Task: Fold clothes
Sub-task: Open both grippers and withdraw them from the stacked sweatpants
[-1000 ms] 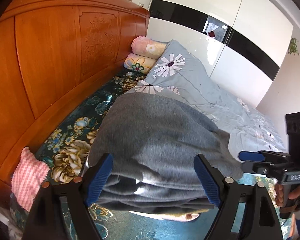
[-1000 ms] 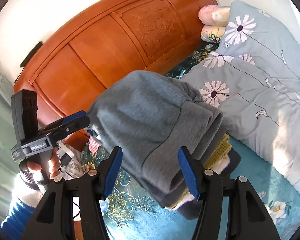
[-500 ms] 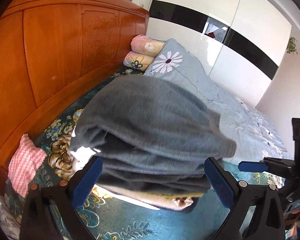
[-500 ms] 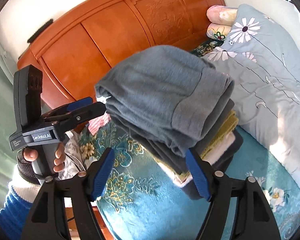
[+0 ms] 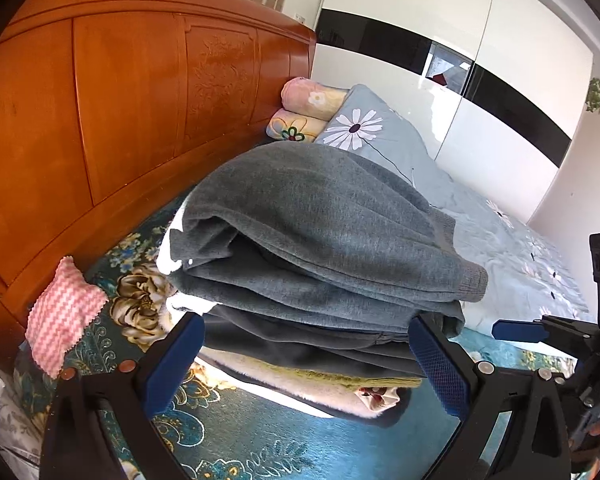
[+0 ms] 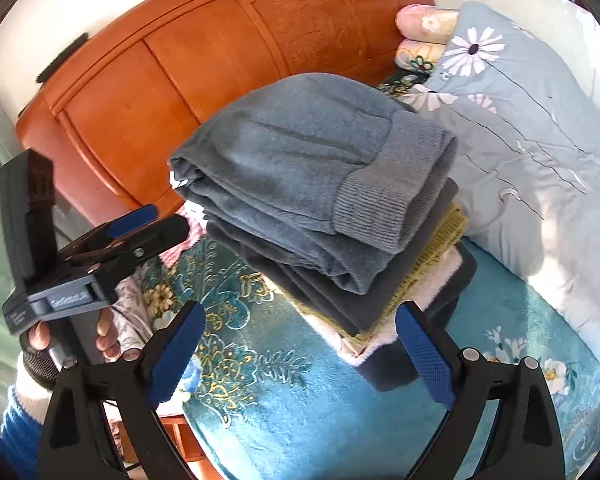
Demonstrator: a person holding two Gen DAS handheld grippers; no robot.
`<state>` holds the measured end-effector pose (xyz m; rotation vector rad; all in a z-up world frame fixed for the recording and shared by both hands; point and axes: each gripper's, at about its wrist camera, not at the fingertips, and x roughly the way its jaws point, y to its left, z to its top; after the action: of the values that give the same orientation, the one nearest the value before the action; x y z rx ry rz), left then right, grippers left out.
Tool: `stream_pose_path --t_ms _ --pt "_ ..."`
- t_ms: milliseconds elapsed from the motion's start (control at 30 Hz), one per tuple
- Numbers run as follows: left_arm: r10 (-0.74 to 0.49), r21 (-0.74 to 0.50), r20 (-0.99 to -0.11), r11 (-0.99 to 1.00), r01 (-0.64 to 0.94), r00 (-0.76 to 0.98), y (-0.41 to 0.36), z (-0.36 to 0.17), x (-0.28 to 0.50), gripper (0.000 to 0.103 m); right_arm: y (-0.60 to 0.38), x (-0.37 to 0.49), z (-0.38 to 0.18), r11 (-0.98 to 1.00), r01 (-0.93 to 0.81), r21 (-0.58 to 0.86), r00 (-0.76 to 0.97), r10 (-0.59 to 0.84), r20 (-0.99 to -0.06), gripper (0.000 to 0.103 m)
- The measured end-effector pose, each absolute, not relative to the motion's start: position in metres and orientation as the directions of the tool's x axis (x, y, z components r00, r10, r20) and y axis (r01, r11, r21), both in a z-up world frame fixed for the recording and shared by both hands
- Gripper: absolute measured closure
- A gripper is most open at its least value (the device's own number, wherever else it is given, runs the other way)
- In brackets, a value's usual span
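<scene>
Left gripper (image 5: pixel 308 360) and right gripper (image 6: pixel 300 348) both released, jaws spread, holding nothing, just short of the stack. Grey garment (image 6: pixel 312 184) sits folded on top of the clothes stack (image 6: pixel 420 280) on the teal bedspread (image 6: pixel 292 412); fold judged done, no unfolded clothes visible. Room: free bedspread in front; headboard (image 5: pixel 120 120) behind stack, duvet (image 6: pixel 540 160) close on right.

Folded sweater (image 5: pixel 320 216) atop clothes stack (image 6: pixel 440 256) on bedspread (image 6: pixel 300 400), before headboard (image 5: pixel 132 92).
</scene>
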<state>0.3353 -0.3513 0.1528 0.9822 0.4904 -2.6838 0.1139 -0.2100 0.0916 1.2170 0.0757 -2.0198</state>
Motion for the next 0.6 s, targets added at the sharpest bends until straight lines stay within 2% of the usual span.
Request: stream_pose_path --t_ms 200,600 --pt "-0.153 -0.188 -0.671 -0.911 0.366 -0.725 -0.345 0.146 0.338 0.000 -0.213 0.116 0.085 -0.728 0.623 0.285 -0.277 -0.547 -0.790 0.007" --pt "-0.216 -0.187 -0.672 -0.876 0.444 -0.709 -0.350 0.137 0.344 0.000 -0.224 0.124 0.084 -0.756 0.618 0.215 -0.353 -0.511 -0.784 0.007"
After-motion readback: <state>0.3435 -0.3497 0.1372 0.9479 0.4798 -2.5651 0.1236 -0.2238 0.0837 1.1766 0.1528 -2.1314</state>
